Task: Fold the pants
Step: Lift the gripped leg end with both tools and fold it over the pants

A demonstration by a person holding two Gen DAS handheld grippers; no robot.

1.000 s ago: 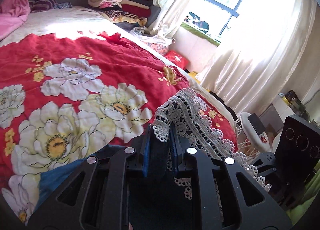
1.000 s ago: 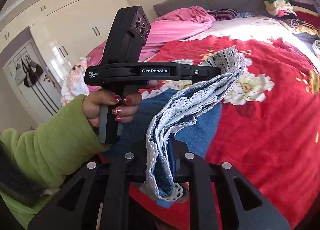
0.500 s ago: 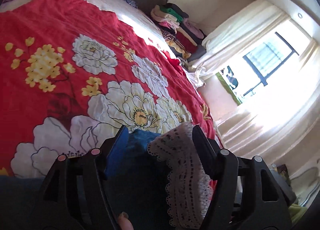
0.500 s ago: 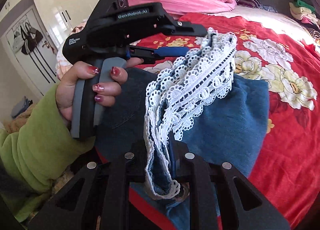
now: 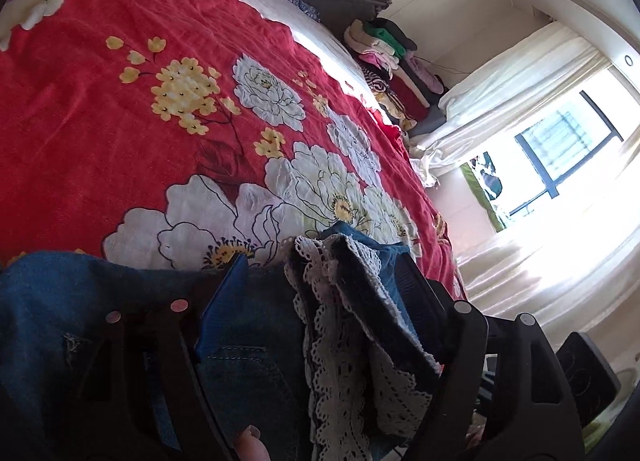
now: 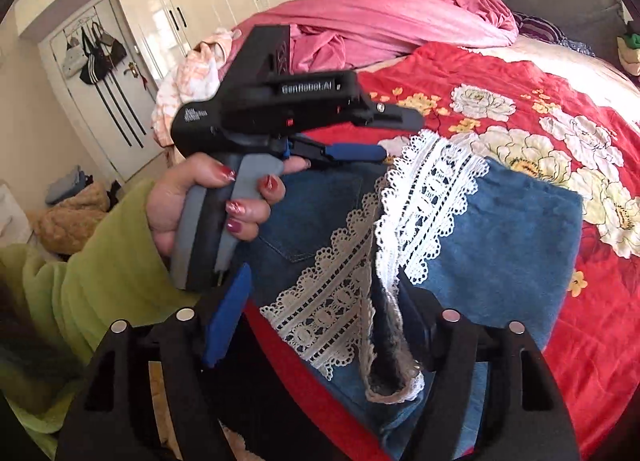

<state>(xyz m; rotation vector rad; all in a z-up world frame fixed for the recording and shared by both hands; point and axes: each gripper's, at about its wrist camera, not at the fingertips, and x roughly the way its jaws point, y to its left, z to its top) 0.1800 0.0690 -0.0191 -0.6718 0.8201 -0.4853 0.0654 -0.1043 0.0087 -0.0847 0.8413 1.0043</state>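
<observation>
Since earlier: both my grippers have just spread, lace hem no longer pinched | left gripper (image 5: 320,281) wide, hem loose between fingers | right gripper (image 6: 324,301) wide likewise | lace-trimmed jeans (image 6: 512,237) lie folded on red floral bedspread (image 6: 520,73).

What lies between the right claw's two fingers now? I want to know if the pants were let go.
In the right wrist view, the lace hem of the denim pants lies loose between the right claw's spread fingers; its jaws have just been opening.
</observation>
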